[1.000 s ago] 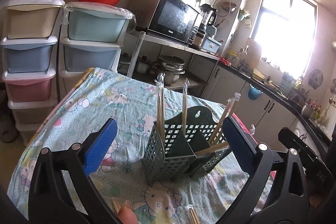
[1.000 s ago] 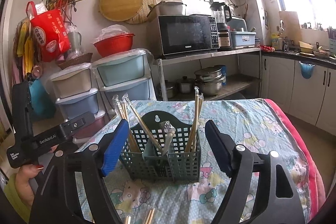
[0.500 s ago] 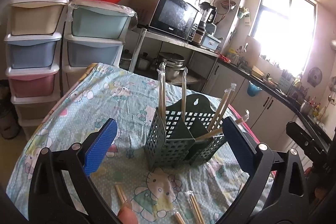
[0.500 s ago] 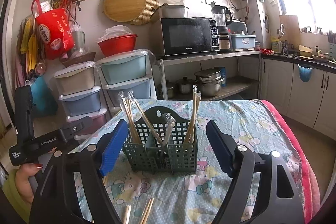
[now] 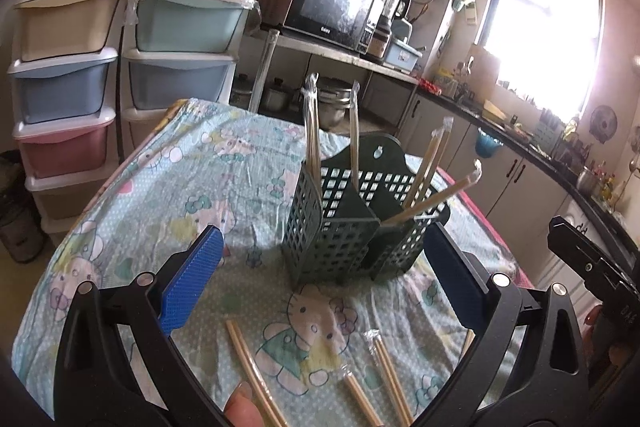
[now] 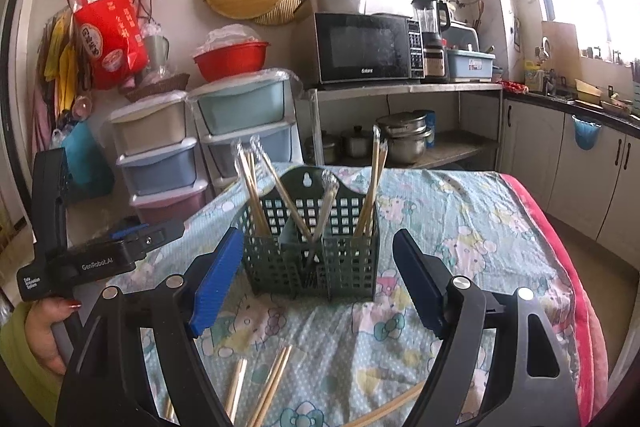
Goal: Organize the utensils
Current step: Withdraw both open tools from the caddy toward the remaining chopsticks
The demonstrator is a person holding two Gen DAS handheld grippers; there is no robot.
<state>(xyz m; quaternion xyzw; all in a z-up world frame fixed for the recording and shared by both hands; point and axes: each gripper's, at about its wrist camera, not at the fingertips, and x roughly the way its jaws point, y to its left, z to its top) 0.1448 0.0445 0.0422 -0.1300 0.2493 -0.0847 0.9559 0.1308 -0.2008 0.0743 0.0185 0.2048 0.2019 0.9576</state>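
Nearest the cameras, both tools hang over the near edge of the table with their blue-padded fingers spread wide and holding nothing: the left gripper (image 5: 320, 279) and the right gripper (image 6: 318, 285). Just beyond them, several wrapped chopstick pairs (image 5: 384, 367) lie loose on the Hello Kitty tablecloth (image 5: 192, 179), some side by side, one pair (image 5: 252, 367) running under the left tool's frame. Further on stands the dark green utensil caddy (image 6: 316, 251), upright on the cloth, with more chopsticks (image 6: 372, 183) already leaning in its compartments. Behind the table sit stacked plastic drawers (image 6: 248, 115) and a microwave (image 6: 364, 49) on a shelf.

The loose pairs are thin and flat against soft cloth, so a pinch may well bunch the fabric or catch only one stick through its slippery sleeve. The caddy looks light; a chopstick pushed in at an angle, or a finger brushing the leaning sticks, could tip it.
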